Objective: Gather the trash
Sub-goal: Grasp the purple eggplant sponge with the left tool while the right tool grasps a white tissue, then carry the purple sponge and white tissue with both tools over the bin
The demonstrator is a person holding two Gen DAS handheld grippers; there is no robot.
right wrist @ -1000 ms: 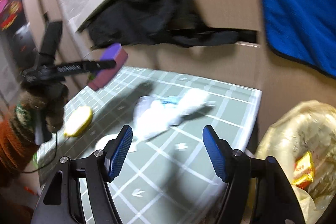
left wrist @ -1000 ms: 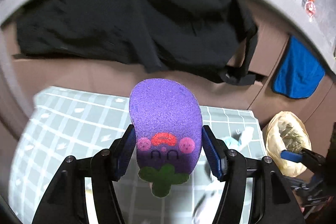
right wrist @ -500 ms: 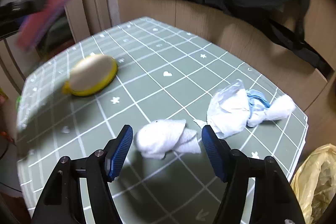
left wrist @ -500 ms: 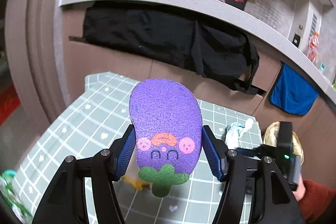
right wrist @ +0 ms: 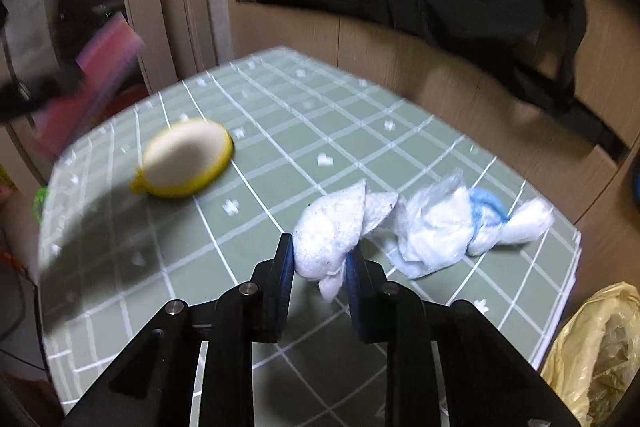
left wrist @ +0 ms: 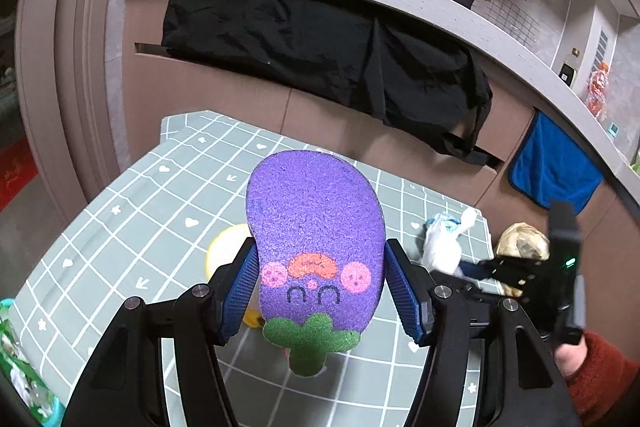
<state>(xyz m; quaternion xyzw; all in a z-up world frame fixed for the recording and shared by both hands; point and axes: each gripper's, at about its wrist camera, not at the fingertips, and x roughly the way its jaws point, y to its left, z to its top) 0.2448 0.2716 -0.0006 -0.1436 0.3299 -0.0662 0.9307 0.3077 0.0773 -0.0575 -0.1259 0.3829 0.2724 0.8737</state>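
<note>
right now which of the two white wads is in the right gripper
The plain white tissue wad, pinched in the right gripper. The other wad, crinkly plastic with a blue bit, lies loose on the table beside it.

Purple sponge [left wrist: 316, 251], white-gridded green tablecloth [left wrist: 160, 211]

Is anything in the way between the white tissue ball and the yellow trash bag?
The right gripper holds the white tissue ball. A crumpled white-and-blue wad lies on the table roughly toward the yellow trash bag. Lifting over it should clear it.
</note>
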